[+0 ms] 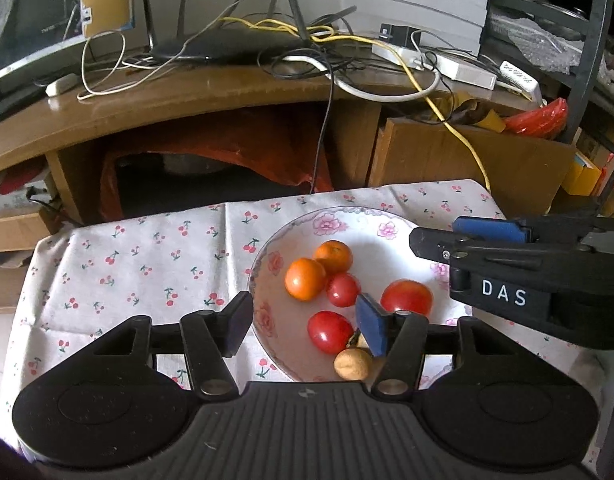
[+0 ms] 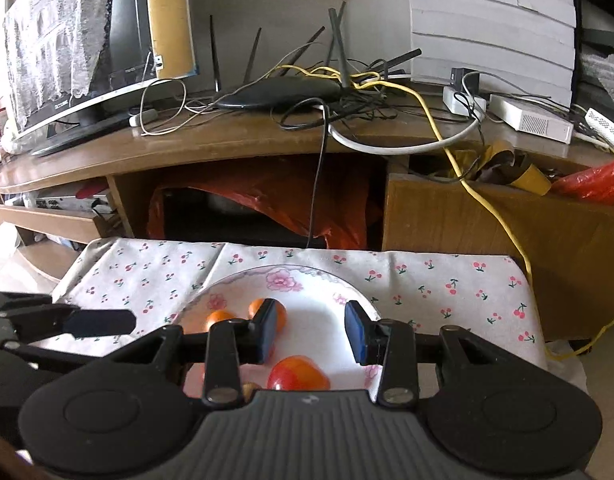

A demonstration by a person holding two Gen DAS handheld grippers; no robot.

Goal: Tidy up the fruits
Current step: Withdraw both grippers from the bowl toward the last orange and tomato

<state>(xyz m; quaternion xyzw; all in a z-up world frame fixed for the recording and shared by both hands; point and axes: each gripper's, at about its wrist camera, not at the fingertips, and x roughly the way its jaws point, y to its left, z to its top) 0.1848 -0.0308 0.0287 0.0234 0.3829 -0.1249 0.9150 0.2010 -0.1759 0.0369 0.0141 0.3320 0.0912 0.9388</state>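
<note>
A plate [image 1: 267, 320] sits on the cloth-covered counter [image 1: 147, 272], toward its right half in the left wrist view. In the plate, two oranges [image 1: 305, 279] touch at the far left, a small tomato [image 1: 343, 289] just right of them, a larger tomato [image 1: 406, 297] further right, another tomato [image 1: 330, 332] nearer, and a nut [image 1: 352, 364] at the near rim. Behind the counter stands a desk [image 1: 187, 100] carrying a router [image 1: 227, 46] and cables [image 1: 387, 80].

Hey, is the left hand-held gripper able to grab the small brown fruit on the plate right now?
Probably yes: the left hand-held gripper is open, and the small brown fruit lies uncovered by its right finger, beside a red tomato.
</note>
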